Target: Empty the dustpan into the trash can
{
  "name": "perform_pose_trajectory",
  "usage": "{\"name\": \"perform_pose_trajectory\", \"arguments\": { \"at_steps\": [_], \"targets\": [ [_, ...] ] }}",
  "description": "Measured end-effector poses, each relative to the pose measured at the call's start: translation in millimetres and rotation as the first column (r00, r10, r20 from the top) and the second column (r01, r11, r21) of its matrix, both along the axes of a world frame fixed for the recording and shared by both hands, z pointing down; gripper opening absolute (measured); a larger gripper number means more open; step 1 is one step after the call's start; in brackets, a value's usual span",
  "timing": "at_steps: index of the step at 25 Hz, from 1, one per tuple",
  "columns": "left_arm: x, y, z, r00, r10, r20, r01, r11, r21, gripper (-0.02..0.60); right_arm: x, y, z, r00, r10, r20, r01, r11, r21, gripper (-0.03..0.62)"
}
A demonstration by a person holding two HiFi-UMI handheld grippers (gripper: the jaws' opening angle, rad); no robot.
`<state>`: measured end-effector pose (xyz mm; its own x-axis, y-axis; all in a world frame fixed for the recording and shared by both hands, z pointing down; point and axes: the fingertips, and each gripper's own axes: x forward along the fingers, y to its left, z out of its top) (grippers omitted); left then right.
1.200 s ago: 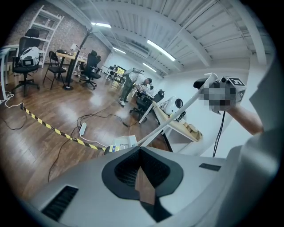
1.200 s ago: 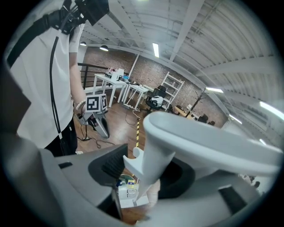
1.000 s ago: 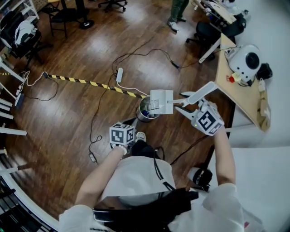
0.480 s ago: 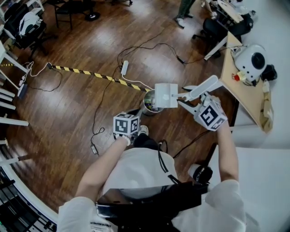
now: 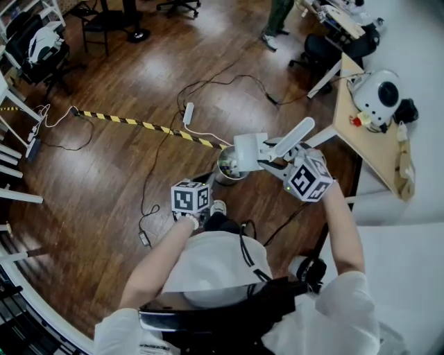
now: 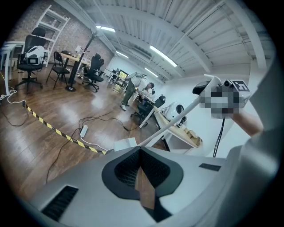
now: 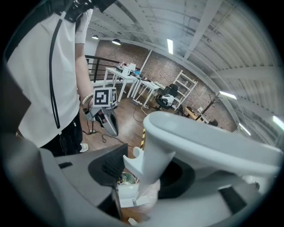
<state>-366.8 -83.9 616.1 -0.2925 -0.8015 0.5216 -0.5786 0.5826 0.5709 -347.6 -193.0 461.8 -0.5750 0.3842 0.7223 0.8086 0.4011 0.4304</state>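
Though glossy, dark wooden floor (image 5: 90, 194)

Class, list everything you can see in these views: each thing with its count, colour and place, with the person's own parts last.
dustpan: one, pale grey, above the trash can
trash can: one, silvery, on the floor
hazard tape: one strip, yellow and black, across the floor
power strip: one, white, beside the tape
table: one, light wood, right side
round device: one, white, on the table
office chairs: several, black, far side
left gripper: one, grey, shut, empty
right gripper: one, grey, shut on the dustpan's handle
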Motion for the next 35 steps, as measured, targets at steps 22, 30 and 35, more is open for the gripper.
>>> {"name": "perform_pose_trajectory", "arguments": {
  "at_steps": [22,30,35],
  "targets": [
    [14.3,42.1,10.8,0.99,-0.12,-0.068,0.126,0.988,0.088,-0.005,3.4,82.6,27.2,0.97,-0.23,-0.079,0.241,0.953,0.182,0.216],
    [21.0,72.5,13.2,0.986,-0.144,-0.083,0.153,0.982,0.113,-0.005,1.3,93.5,35.8,0.973,-0.202,-0.113,0.222,0.951,0.213,0.216],
    [25.4,83.3,4.9,0.99,-0.123,-0.067,0.13,0.985,0.117,-0.005,-4.6,84.6,37.9,0.988,-0.126,-0.087,0.141,0.971,0.192,0.216]
  ]
}}
